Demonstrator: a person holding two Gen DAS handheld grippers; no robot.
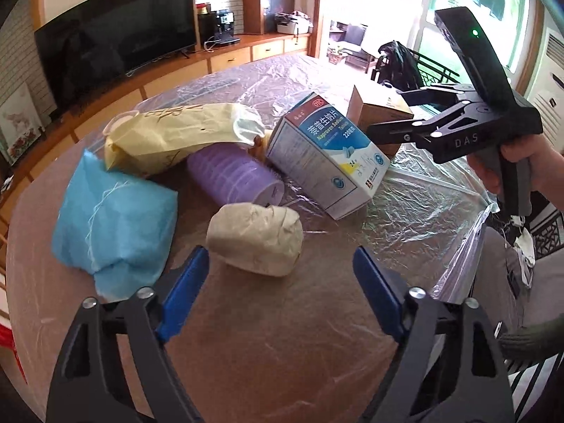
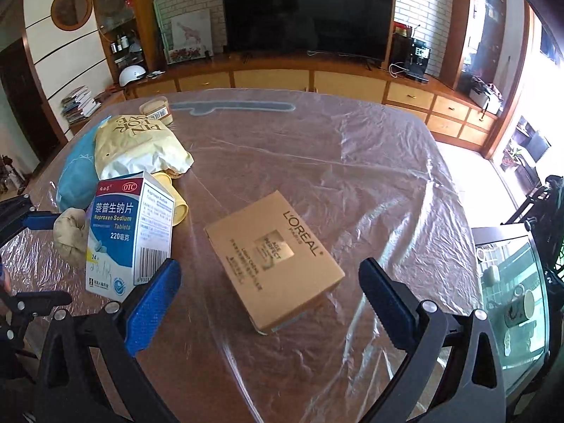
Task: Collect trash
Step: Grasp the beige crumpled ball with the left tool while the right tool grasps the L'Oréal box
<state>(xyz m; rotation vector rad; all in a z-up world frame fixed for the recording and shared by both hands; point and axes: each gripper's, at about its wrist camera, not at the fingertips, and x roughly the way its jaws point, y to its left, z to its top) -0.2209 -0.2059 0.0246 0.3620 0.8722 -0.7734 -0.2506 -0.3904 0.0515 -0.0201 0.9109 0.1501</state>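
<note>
Trash lies on a table under clear plastic sheet [image 1: 405, 211]. My left gripper [image 1: 282, 275] is open, its blue pads either side of and just short of a beige crumpled paper wad [image 1: 255, 241]. Behind the wad lie a blue cloth bundle [image 1: 112, 218], a purple cup [image 1: 232, 176] on its side, a yellow paper bag [image 1: 169, 134] and a white-and-blue medicine box [image 1: 328, 155]. My right gripper [image 2: 269, 282] is open, its jaws apart around the near end of a tan L'Oreal box [image 2: 275, 261]. It also shows in the left wrist view [image 1: 391, 112].
A black bag [image 1: 402, 60] hangs on a chair at the far table edge. A small round container [image 2: 157, 109] sits at the far left of the table. A glass side table [image 2: 511, 282] with mugs stands at right. A TV cabinet lines the wall.
</note>
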